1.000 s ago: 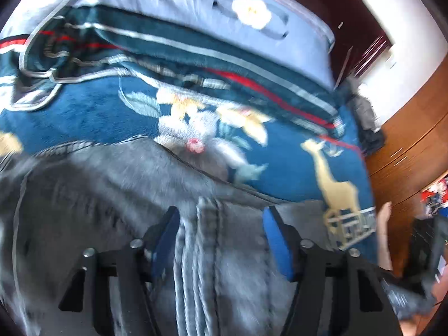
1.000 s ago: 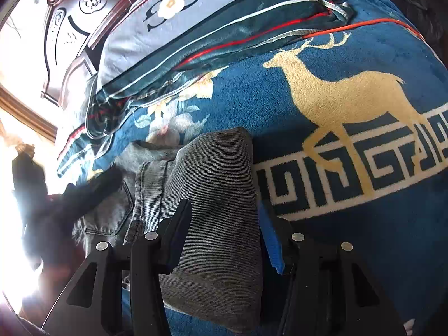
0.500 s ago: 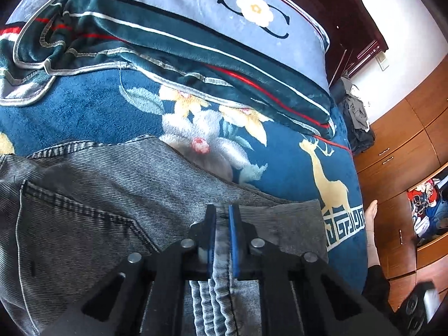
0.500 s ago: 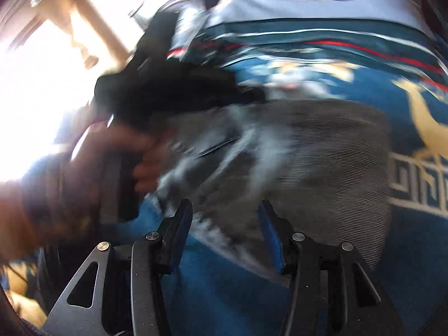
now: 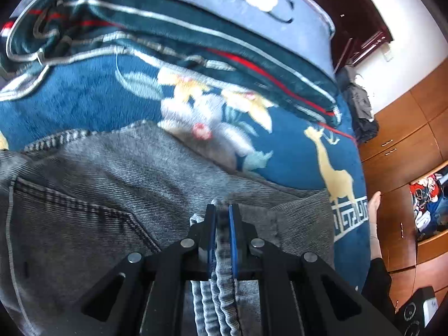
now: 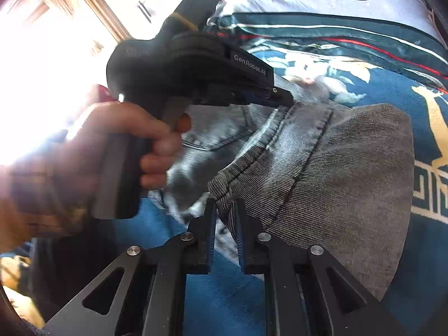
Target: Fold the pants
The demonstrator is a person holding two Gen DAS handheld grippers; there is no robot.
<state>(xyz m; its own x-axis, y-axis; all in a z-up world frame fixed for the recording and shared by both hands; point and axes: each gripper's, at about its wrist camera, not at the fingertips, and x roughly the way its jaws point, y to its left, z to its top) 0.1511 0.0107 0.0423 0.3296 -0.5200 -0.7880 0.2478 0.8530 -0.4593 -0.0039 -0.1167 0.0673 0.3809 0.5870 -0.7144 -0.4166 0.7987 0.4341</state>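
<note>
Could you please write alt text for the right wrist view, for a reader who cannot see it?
The right gripper is shut on a bunched edge of folded grey jeans lying on a blue deer-patterned blanket. To its left, the person's hand holds the left gripper at the jeans.

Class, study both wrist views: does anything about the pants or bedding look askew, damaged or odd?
Nothing is damaged. The grey denim pants lie half-folded on the blue deer-patterned blanket, both grippers pinching bunched edges; the striped quilt behind is rumpled.

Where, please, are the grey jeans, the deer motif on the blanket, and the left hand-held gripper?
grey jeans point(image 6: 350, 184): right wrist view, on the folded leg fabric.
deer motif point(image 5: 336, 173): left wrist view, on the deer's body.
left hand-held gripper point(image 5: 222, 224): left wrist view, midway between its fingertips, clamped on a jeans seam.
</note>
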